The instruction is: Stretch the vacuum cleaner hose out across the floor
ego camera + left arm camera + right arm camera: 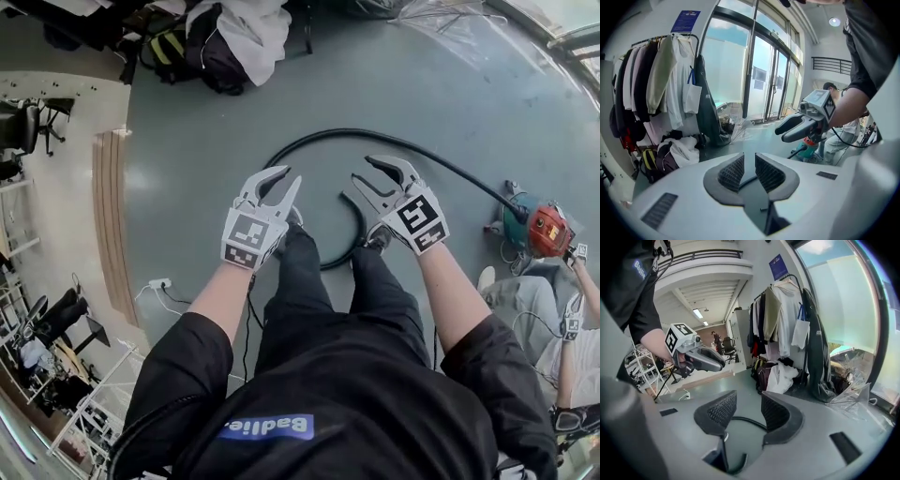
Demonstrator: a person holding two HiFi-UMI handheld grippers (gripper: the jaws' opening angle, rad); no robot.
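Observation:
A black vacuum hose [375, 134] lies looped on the grey floor. It runs from the teal and red vacuum cleaner [536, 226] at the right, arcs left, and curls back beside my feet. My left gripper [291, 176] hangs above the loop's left side, its jaws a narrow gap apart with nothing between them. My right gripper [362, 170] hovers over the inner curl with wider jaws, also empty. In the left gripper view the hose [749, 180] shows through the gap, with the right gripper [781, 135] beyond. The right gripper view shows the hose [746, 422] and the left gripper [721, 364].
Bags and a heap of clothes [217, 39] lie at the far side below a clothes rack [656, 84]. Wooden boards [111, 216] and a power strip [159, 283] sit to the left. A person [553, 328] crouches at the right behind the vacuum cleaner. Clear plastic sheeting [450, 21] lies by the glass doors.

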